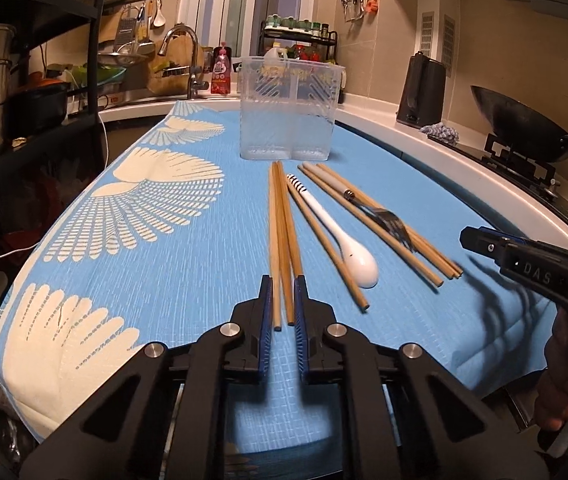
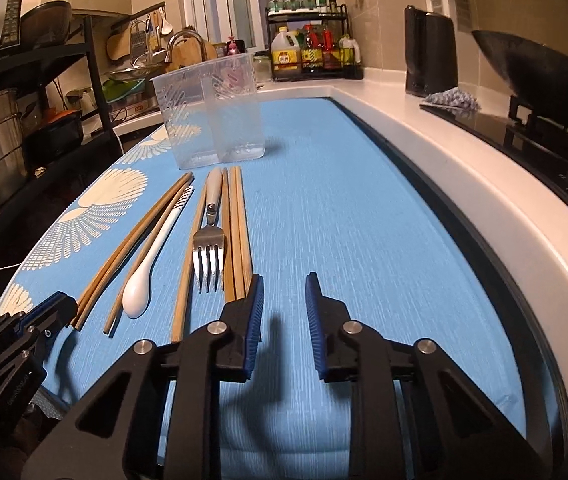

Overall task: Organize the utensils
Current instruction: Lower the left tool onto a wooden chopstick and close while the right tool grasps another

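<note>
**Left tongs gripping chopstick pair; right tongs standing empty**

Left tongs (image 1: 283, 300) are clamping the chopstick pair (image 1: 279, 240) on the bench (image 1: 187, 264); lift level. Holder (image 1: 290, 108) is standing at twelve o'clock. Right tongs (image 2: 284, 300) are gaping apart beside fork (image 2: 207, 256), gripping nothing.

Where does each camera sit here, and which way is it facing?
Left wrist: on the left tongs, looking along the blue mat toward the clear holder; a chopstick pair lies between the fingers; the right tongs and a hand show at right.
Right wrist: on the right tongs, same direction, nothing between the fingers; the left tongs show at lower left.
Shared: holder, fork, white spoon, chopsticks, wok.
</note>
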